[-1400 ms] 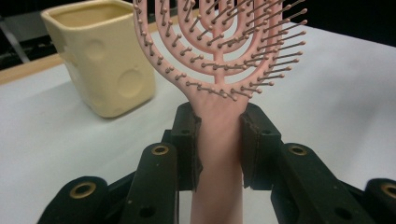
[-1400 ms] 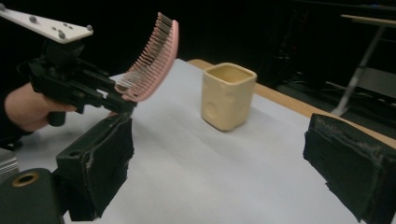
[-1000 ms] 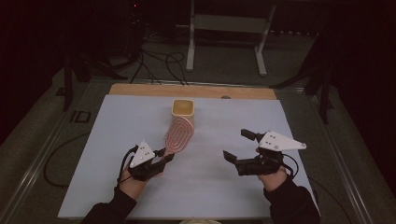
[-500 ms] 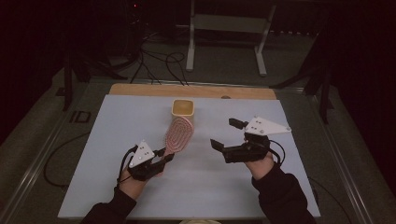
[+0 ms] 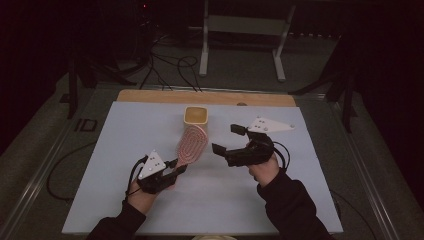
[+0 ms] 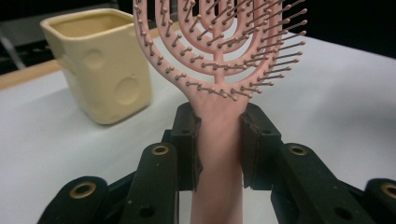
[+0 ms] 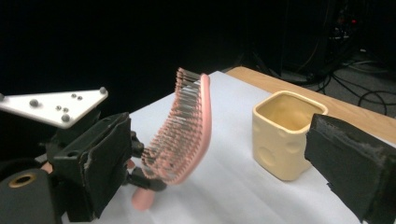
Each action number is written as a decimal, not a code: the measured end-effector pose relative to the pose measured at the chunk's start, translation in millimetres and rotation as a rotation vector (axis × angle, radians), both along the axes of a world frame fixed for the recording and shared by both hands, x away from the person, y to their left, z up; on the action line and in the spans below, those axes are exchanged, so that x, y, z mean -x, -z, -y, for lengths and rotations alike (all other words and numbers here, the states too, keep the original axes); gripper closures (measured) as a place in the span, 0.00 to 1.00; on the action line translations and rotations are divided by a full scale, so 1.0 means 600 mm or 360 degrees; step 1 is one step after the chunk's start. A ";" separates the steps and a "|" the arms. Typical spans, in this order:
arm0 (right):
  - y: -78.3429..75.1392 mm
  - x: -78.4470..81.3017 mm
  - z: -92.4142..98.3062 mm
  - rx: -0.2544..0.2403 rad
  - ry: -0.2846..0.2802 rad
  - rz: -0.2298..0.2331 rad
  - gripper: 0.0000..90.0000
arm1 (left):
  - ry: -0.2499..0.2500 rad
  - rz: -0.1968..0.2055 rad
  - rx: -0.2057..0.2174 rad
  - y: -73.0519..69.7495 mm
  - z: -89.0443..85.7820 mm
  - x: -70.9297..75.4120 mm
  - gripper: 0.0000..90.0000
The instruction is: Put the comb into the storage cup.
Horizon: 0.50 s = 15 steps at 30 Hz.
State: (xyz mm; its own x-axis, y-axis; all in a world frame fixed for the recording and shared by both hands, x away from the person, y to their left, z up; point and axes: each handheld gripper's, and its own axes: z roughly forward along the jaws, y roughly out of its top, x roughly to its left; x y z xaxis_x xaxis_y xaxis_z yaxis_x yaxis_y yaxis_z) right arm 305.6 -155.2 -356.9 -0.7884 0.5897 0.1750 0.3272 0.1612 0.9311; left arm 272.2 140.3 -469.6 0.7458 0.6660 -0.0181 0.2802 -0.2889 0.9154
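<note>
A pink hairbrush (image 5: pixel 192 142) is held up off the white table, its bristled head leaning toward a cream square cup (image 5: pixel 195 116) just behind it. My left gripper (image 5: pixel 177 169) is shut on the brush's handle; in the left gripper view the black jaws clamp the handle (image 6: pixel 218 140) below the head, with the cup (image 6: pixel 100 65) at the left. My right gripper (image 5: pixel 226 139) hovers open just right of the brush head. In the right gripper view its wide-apart jaws frame the brush (image 7: pixel 187 126) and the cup (image 7: pixel 285 135).
A white sheet (image 5: pixel 125 135) covers the table, with a wooden strip (image 5: pixel 150 96) along its far edge. Cables (image 5: pixel 170 65) and a metal stand (image 5: pixel 240 30) lie on the dark floor beyond. Each gripper trails a cable over the table.
My right gripper has moved left and away from the person, from the right side of the table up beside the brush head. The left gripper and brush have held still.
</note>
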 end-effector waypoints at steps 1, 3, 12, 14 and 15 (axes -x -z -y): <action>-0.001 -0.001 -0.005 0.0012 0.0017 -0.0007 0.09 | 0.0000 0.0000 0.0000 0.000 0.000 0.000 0.79; 0.000 -0.003 -0.014 -0.0019 -0.0002 -0.0024 0.09 | 0.0008 -0.0008 0.0003 0.000 0.000 -0.001 0.79; 0.012 -0.017 -0.061 -0.0041 -0.0001 -0.0117 0.09 | 0.0011 -0.0004 0.0000 0.000 0.002 0.000 0.79; 0.016 -0.021 -0.069 -0.0040 -0.0011 -0.0141 0.10 | 0.0000 0.0008 0.0000 0.000 0.001 0.000 0.79; 0.018 -0.022 -0.072 -0.0036 -0.0011 -0.0152 0.10 | 0.0009 -0.0004 0.0005 0.000 0.000 -0.001 0.79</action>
State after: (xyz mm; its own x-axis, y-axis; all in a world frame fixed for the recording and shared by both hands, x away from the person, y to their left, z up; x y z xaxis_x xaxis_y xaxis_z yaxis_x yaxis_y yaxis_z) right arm 318.7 -112.0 -367.4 -0.7714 0.5796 0.2627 0.4135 0.1429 0.8992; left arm 272.5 140.1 -469.6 0.7493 0.6619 -0.0218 0.2807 -0.2877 0.9157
